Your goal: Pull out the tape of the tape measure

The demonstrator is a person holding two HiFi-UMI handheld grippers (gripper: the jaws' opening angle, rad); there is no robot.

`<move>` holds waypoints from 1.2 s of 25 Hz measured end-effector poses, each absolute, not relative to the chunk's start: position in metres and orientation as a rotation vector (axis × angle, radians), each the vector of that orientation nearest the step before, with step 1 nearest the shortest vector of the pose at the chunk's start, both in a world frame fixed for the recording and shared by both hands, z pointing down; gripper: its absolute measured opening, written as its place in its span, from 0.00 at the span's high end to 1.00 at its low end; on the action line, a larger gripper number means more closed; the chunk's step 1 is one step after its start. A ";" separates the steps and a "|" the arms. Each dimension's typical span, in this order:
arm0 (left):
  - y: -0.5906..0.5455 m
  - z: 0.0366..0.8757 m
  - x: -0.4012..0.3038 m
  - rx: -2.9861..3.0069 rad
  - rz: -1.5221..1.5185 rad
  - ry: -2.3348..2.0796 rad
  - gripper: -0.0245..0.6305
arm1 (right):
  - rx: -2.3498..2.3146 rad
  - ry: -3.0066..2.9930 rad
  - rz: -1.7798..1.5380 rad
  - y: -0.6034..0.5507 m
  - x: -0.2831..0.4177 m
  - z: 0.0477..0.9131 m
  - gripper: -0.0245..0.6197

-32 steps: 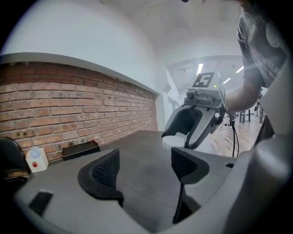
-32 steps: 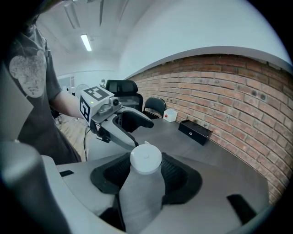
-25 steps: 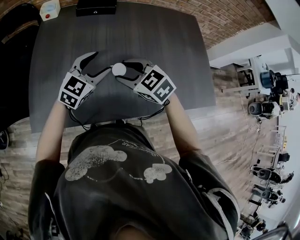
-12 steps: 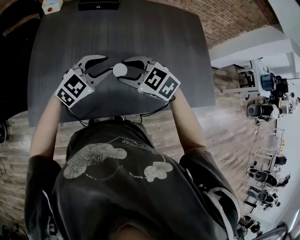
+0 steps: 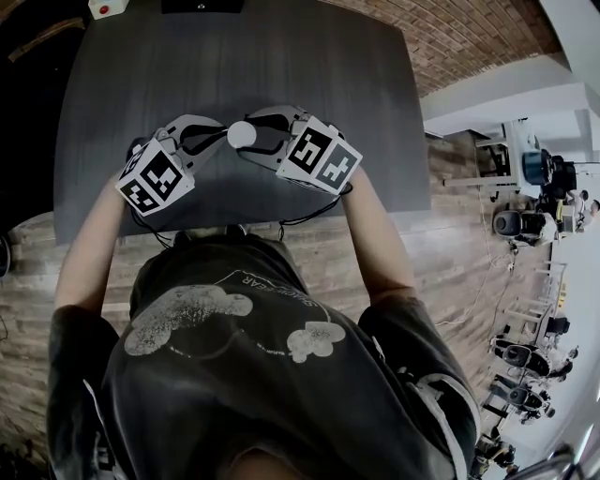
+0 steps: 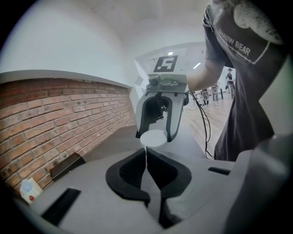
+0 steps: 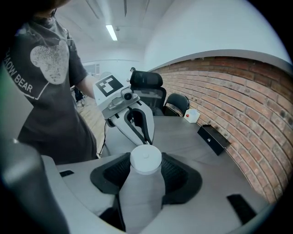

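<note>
A round white tape measure (image 5: 241, 134) hangs over the dark table (image 5: 309, 66), with my right gripper (image 5: 251, 137) shut on its case. In the right gripper view the case (image 7: 145, 161) fills the space between the pads. My left gripper (image 5: 223, 134) faces it from the left, tips right against the case. Its jaws have just been closing and now stand together. In the left gripper view a thin white strip of tape (image 6: 145, 149) runs from the case (image 6: 153, 138) down into the shut left gripper (image 6: 146, 152).
A black box (image 5: 202, 5) and a white device with a red button (image 5: 111, 6) lie at the table's far edge. Cables hang over the near edge by the person's body. A brick wall runs behind the table, and office chairs (image 7: 146, 82) stand beyond the left end.
The left gripper's jaws went from wide open to shut and slid right up to the tape measure. The right gripper kept its hold and barely moved.
</note>
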State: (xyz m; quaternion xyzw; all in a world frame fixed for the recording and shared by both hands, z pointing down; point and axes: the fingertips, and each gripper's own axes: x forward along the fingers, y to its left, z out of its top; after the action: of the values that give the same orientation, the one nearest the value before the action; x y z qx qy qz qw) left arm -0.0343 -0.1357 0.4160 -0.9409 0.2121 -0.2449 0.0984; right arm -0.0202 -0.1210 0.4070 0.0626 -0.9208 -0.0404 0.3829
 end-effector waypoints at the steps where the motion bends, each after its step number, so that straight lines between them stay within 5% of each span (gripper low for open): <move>1: -0.136 0.415 -0.035 -2.785 -0.717 0.643 0.94 | 0.172 -2.360 -0.097 -0.122 -0.021 0.406 0.60; 30: -0.151 0.409 -0.097 -3.041 -0.685 0.919 0.95 | 0.594 -2.408 0.170 -0.153 -0.020 0.404 0.60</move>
State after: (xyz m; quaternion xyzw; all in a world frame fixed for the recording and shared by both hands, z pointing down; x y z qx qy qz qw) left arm -0.0971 -0.1514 0.4086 -0.9343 0.2825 -0.2106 -0.0540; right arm -0.0198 -0.1530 0.4040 0.2264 -0.9171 0.0648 0.3217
